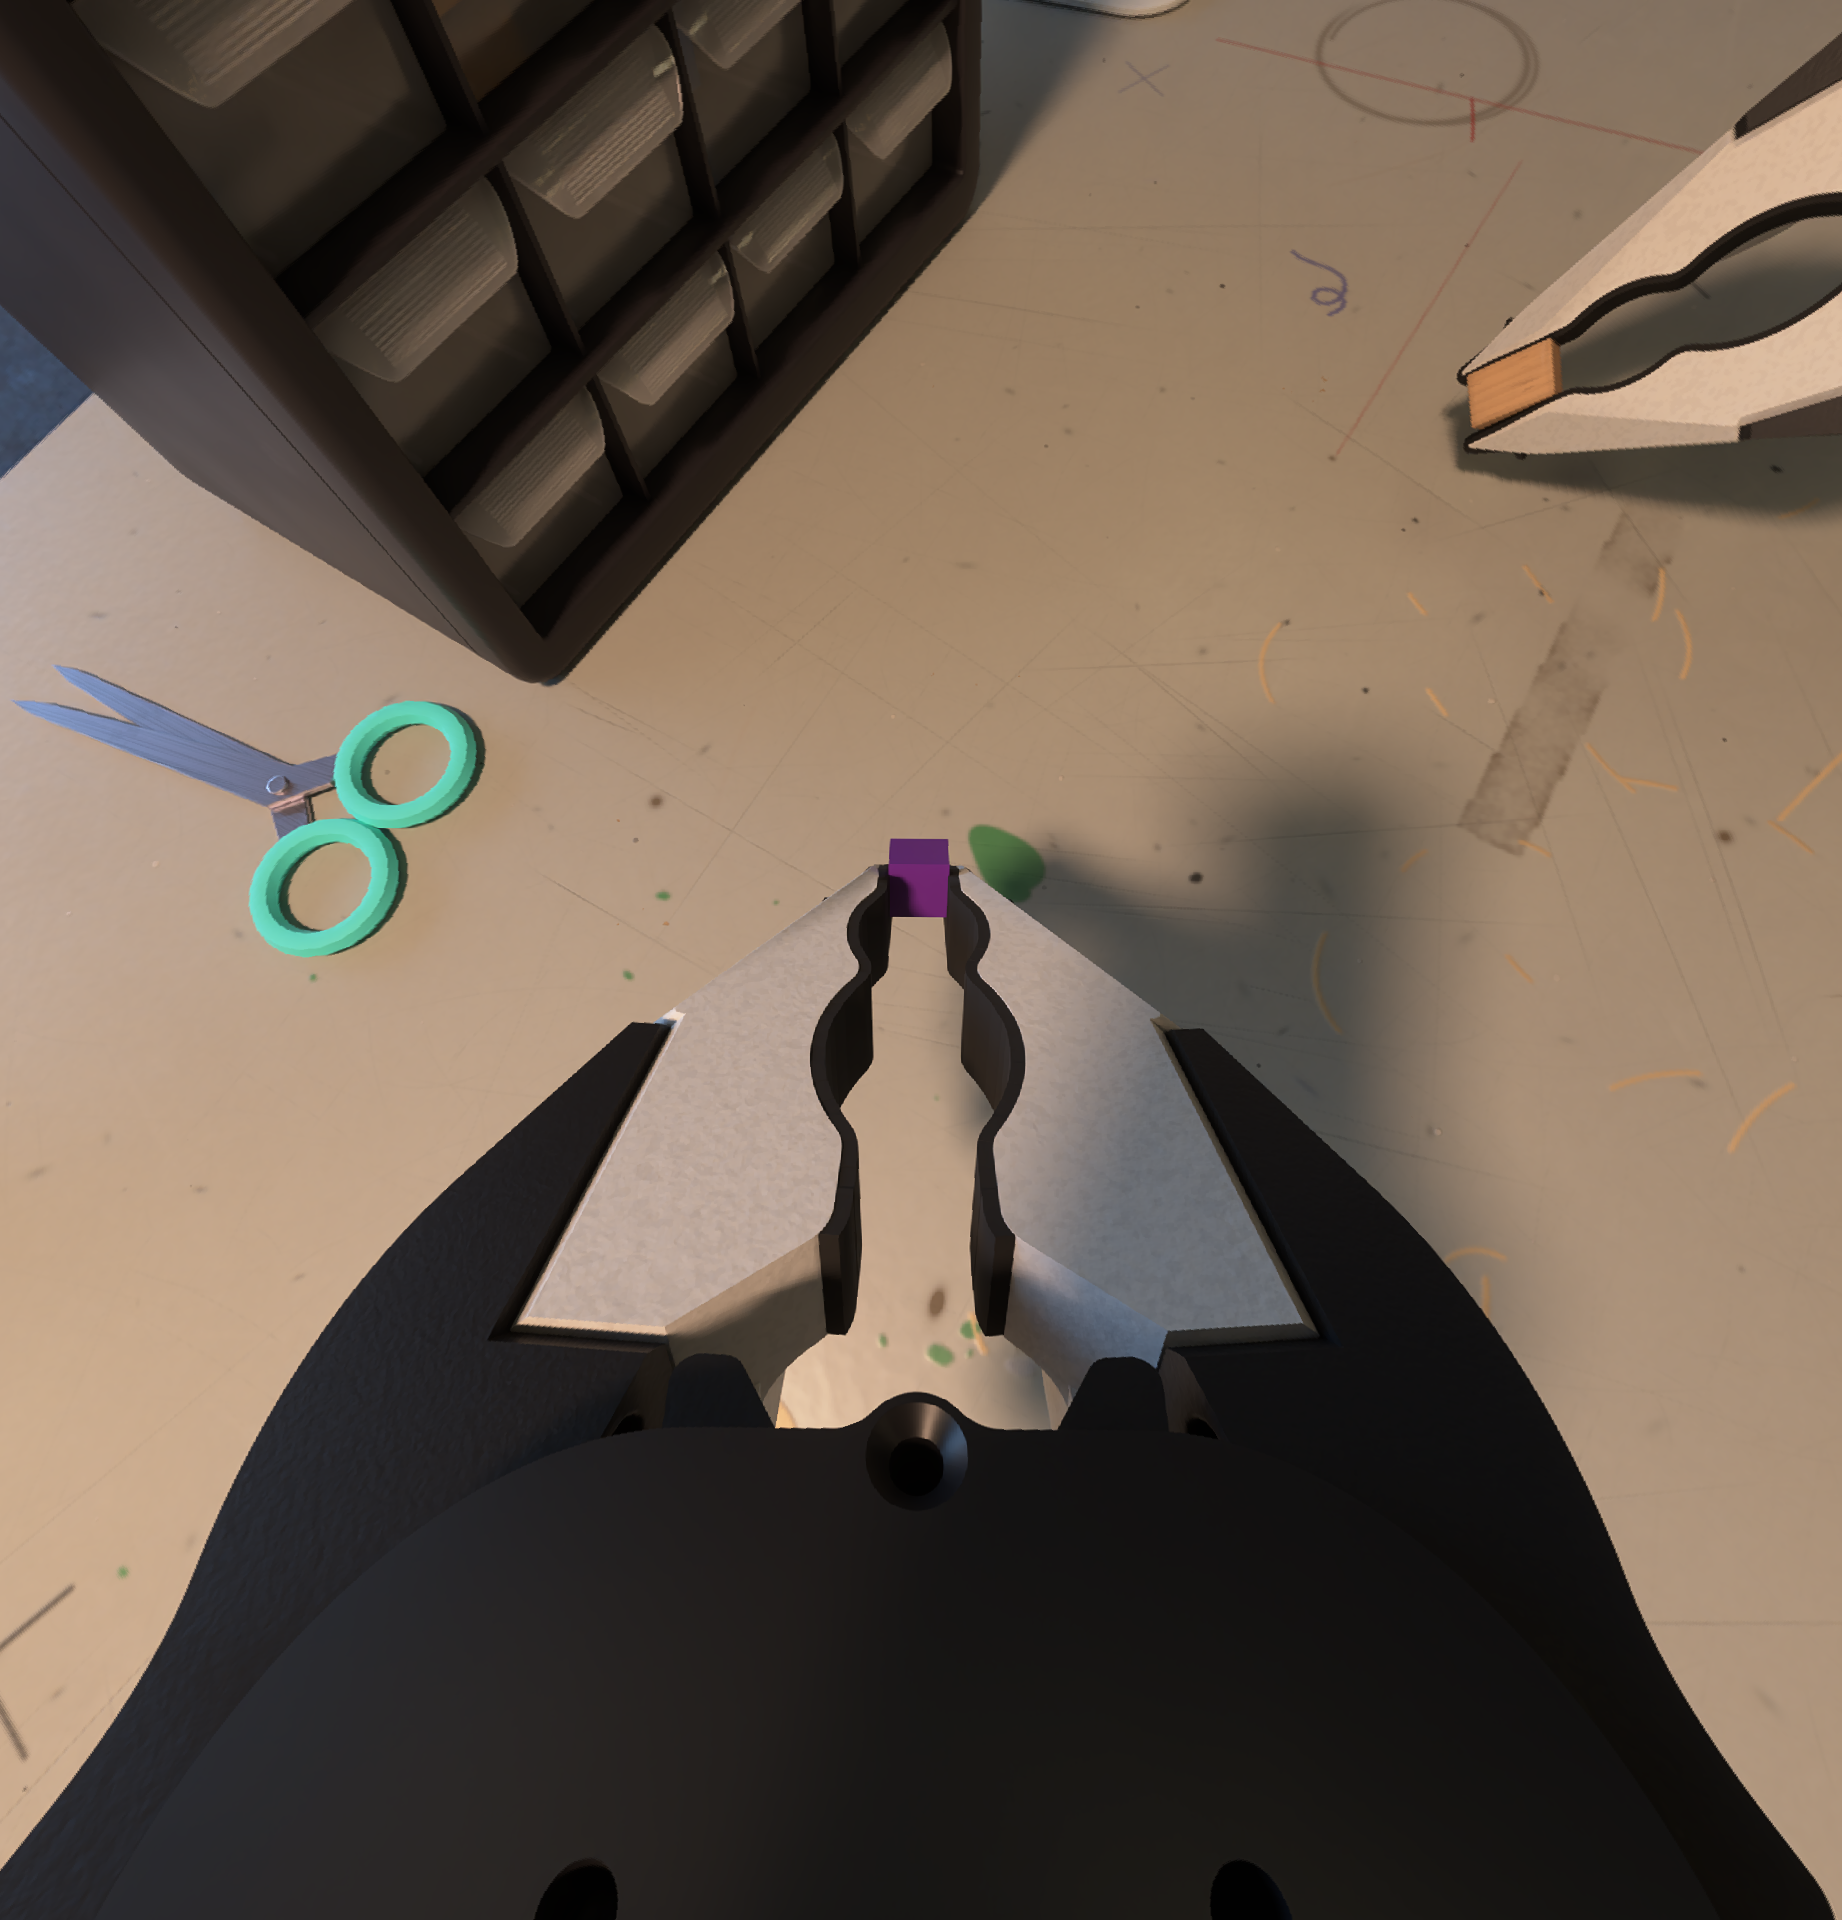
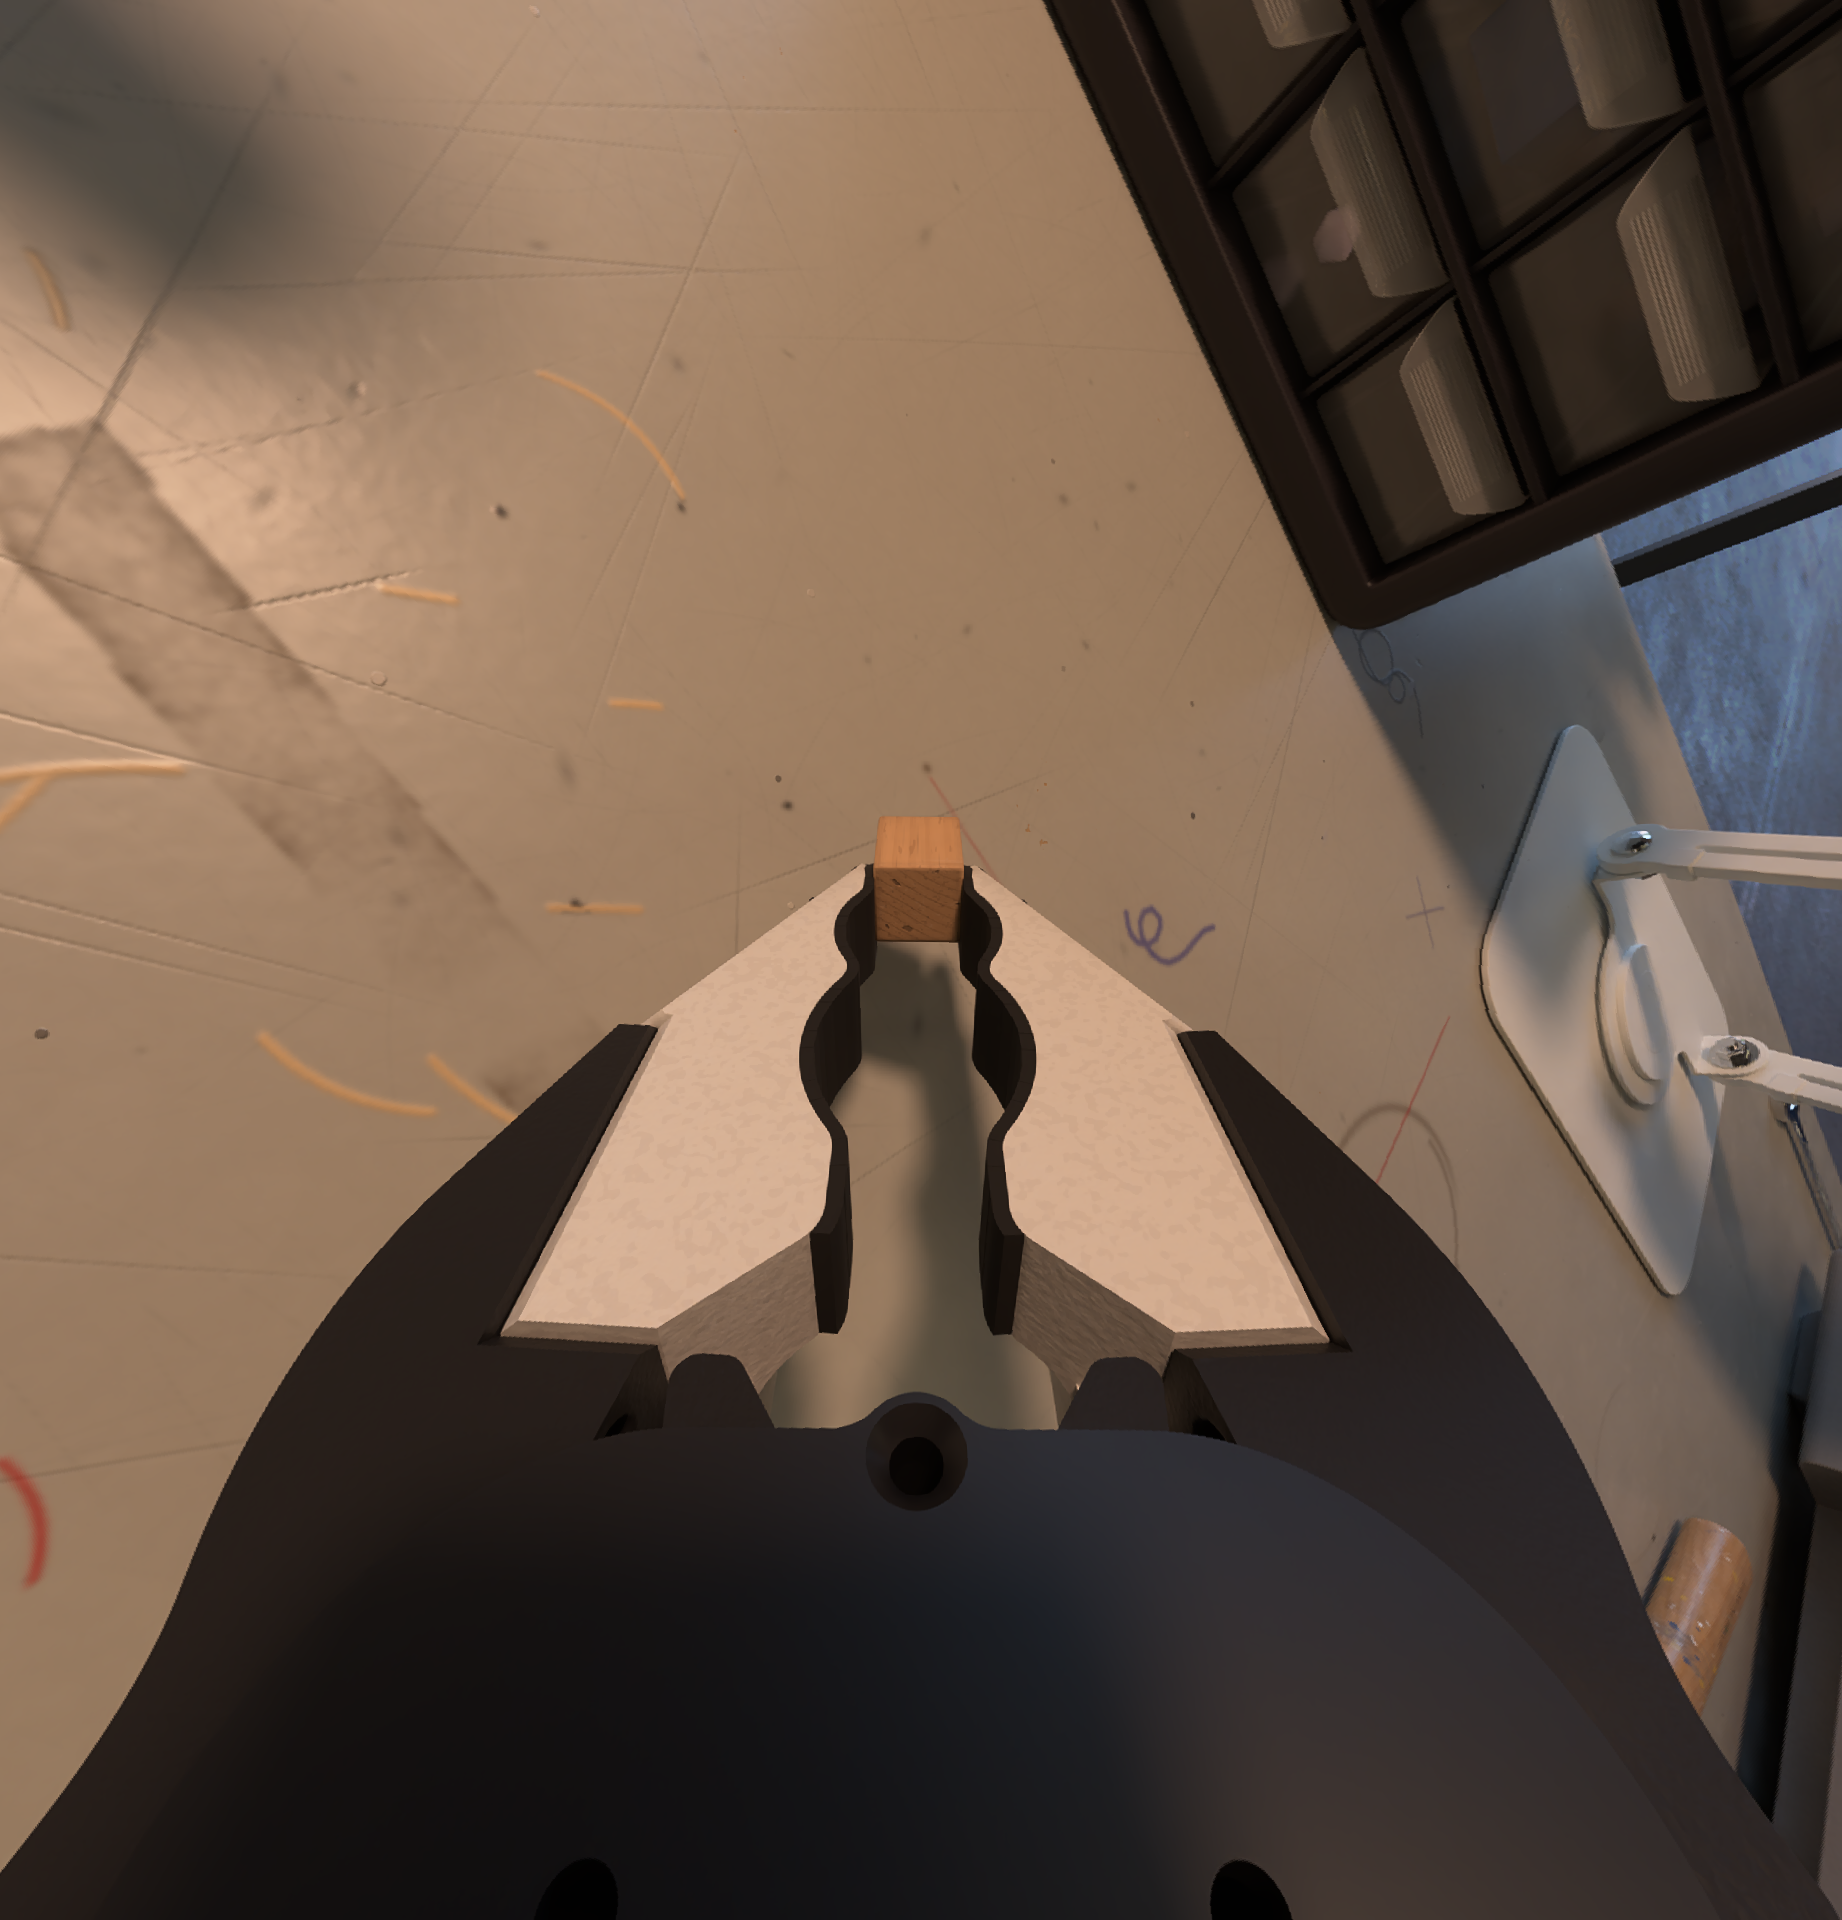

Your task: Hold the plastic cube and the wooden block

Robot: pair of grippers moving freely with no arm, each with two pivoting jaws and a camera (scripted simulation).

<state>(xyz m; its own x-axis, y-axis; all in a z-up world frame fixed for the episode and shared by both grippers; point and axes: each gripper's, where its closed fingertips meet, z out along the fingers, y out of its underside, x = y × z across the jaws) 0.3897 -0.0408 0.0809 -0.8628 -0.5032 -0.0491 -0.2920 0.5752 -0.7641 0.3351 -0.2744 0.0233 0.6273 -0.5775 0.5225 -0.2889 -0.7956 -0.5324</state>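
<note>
Surface (image 1: 1156, 644): beige, scuffed, covered in pen scribbles, paint specks and a grey tape strip (image 1: 1551, 717).

Drawer cabinet (image 1: 501, 270): dark frame, grid of translucent drawers, standing on the surface at upper left in the left wrist view; the right wrist view shows it at upper right (image 2: 1519, 260).

Left tool (image 1: 918, 881): fingers drawn together and clamped on the cube (image 1: 918, 878), which is purple and pinched right at the tips, one pad touching each side. Cannot tell whether it's clear of the surface.

Right tool (image 2: 918, 883): fingers pressed in on the block (image 2: 918, 878), which is light wood and also held at the very tips, its front face sticking out past the pads. The left wrist view shows the same tool at upper right (image 1: 1509, 390), block (image 1: 1511, 384) between its tips, well apart from the left tool. Shadow under it on the surface.

Lamp base (image 2: 1582, 997): white plate near the surface edge, right side of the right wrist view, two white struts screwed to it.

Scissors (image 1: 273, 800): green handles, blades slightly apart, flat on the surface between the cabinet and the left tool, touching neither.

Green paint blob (image 1: 1005, 860): on the surface just right of the cube.
</note>
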